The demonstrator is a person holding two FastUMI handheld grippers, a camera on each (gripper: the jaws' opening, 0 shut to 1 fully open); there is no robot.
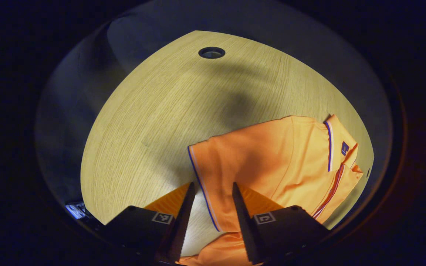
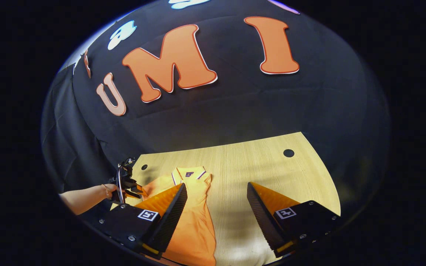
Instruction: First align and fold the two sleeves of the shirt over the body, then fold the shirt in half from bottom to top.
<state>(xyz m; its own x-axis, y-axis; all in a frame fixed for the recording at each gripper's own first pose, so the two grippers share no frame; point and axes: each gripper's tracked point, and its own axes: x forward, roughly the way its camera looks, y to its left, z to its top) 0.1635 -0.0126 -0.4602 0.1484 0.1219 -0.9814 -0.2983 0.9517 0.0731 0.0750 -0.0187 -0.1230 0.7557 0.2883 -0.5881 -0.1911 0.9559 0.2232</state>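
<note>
An orange polo shirt (image 1: 272, 159) with blue and white trim lies flat on the wooden table (image 1: 154, 122), its collar (image 1: 340, 146) off to the right in the left gripper view. My left gripper (image 1: 213, 184) hangs open just over one short sleeve (image 1: 216, 166), and the trimmed cuff edge runs down between its fingers. In the right gripper view the shirt (image 2: 194, 225) stretches away from me with the collar (image 2: 189, 173) at the far end. My right gripper (image 2: 216, 184) is open above the shirt's right edge and holds nothing. A hand (image 2: 109, 192) holds the left gripper (image 2: 133, 190) at the shirt's left side.
A round cable hole (image 1: 212, 52) is set in the tabletop far from the shirt. In the right gripper view another hole (image 2: 288, 153) lies at the back right and a smaller one (image 2: 144, 167) at the back left. Bare wood (image 2: 257, 166) lies to the right of the shirt.
</note>
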